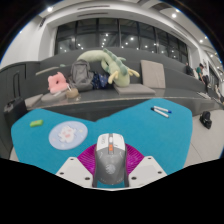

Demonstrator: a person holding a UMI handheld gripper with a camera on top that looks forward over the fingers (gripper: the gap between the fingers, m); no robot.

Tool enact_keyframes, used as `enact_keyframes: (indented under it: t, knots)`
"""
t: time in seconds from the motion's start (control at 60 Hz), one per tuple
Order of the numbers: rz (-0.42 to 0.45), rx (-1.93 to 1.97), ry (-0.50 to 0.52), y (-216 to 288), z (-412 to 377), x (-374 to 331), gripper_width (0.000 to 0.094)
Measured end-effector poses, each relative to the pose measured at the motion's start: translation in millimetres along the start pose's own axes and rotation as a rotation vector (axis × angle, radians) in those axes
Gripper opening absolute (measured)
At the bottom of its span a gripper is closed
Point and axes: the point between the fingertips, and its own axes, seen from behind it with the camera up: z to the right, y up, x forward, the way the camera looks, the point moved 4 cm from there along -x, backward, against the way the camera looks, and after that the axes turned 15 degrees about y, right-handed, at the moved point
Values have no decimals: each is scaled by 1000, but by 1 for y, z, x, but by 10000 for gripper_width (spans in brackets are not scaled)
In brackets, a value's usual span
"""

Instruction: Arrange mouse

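mouse [109, 158]: grey-white, lying between the fingers at 6 o'clock, on the near edge of the teal mat [60, 135].
gripper [109, 168]: clenched on the mouse, magenta pads [90, 160] pressing both flanks.
mat details: pale round logo [67, 133] at 10 o'clock of the mouse; small yellow-green piece [36, 123] farther at 10; blue pen-like object [162, 110] at 2 o'clock.
background: plush toys [108, 66] at 12 o'clock, well apart.
step: likely carrying or placing the mouse on the mat.
next move: probably needs squaring, lowering flat, then releasing.

Gripper [109, 170]: two pale grey angular fingers [72, 168], magenta ribbed pads [90, 158] on inner faces.
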Motion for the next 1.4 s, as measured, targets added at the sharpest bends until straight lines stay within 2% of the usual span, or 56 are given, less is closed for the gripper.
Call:
enact_keyframes:
  t: [0.117, 0.233, 0.4, 0.5, 0.6, 0.633, 0.65, 0.683, 0.7, 0.733, 0.833, 0.933, 1.017, 1.217, 1.4]
  knots:
    - [64, -16, 97, 61, -60, 32, 349]
    - [46, -28, 122, 80, -103, 94, 347]
    - [-128, 47, 146, 27, -142, 183, 354]
    - [-185, 36, 126, -2, -149, 209, 385]
    - [-148, -22, 96, -7, -151, 217, 511]
    - [-137, -41, 86, -6, -153, 217, 631]
    - [-134, -51, 82, -6, -154, 217, 726]
    - [-126, -72, 77, 0, -152, 215, 823]
    - [-116, -82, 72, 1, -153, 213, 872]
    - [-99, -101, 64, 7, -151, 208, 836]
    - [-43, -105, 61, 24, -156, 166, 858]
    - [-24, -80, 97, 24, -165, 94, 852]
    - [-14, -82, 79, 12, -159, 28, 853]
    - [-65, -73, 85, -46, -146, -90, 854]
    - [-111, -74, 88, -81, -139, -136, 851]
